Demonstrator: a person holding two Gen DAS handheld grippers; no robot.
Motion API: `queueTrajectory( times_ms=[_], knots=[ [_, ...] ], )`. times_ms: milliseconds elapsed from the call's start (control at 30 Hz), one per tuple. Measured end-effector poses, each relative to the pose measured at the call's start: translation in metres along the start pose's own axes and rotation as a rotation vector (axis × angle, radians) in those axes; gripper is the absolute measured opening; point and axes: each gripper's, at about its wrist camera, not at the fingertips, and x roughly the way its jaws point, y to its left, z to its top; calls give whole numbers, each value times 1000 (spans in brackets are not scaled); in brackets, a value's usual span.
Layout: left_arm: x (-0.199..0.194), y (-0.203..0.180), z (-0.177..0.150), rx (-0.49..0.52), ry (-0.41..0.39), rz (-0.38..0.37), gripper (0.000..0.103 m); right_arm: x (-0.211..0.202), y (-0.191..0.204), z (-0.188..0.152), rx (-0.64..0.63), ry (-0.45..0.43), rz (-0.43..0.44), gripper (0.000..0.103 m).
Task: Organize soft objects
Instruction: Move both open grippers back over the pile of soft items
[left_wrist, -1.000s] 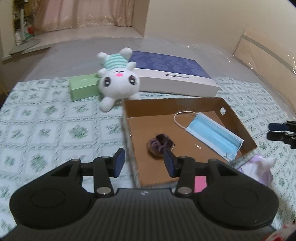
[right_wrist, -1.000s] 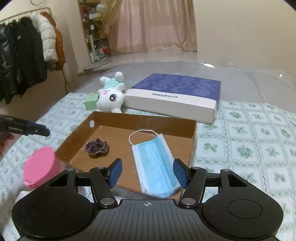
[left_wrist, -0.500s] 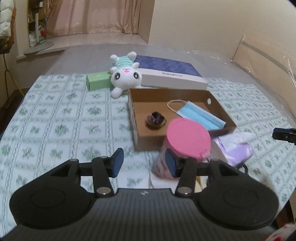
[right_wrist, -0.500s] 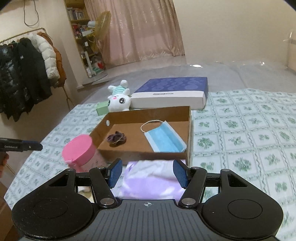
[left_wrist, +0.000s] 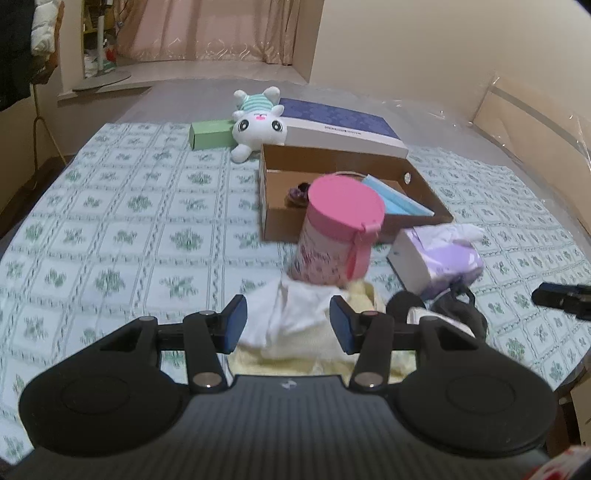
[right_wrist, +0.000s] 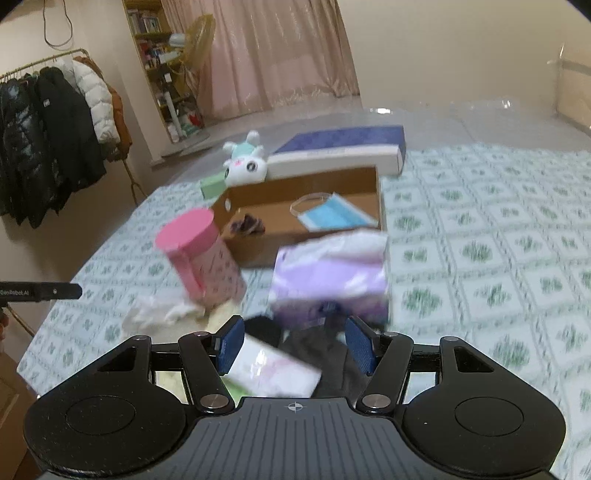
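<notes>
The pink canister (left_wrist: 341, 230) hides part of the cardboard tray (left_wrist: 424, 218); the right-wrist view is motion-blurred.

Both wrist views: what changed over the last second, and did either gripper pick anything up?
Both grippers pulled back from the cardboard box, bringing the pink canister, purple tissue pack and white cloth into view. The left gripper and right gripper stayed open and took hold of nothing. The blue mask, dark scrunchie and plush bunny lie as before.
</notes>
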Motion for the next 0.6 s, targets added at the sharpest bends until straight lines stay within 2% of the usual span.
queueTrajectory(
  times_ms=[200,367,600],
  knots=[
    [-7,-10,-27,26,6,39,47,3,8,-32,4,52,-19,61],
    [-9,-17,-44,8,20,18,47,4,13,-47,-21,70,-51,61],
    [-1,-35,-60,46,29,10,47,15,24,-64,-119,87,-101,61]
  ],
)
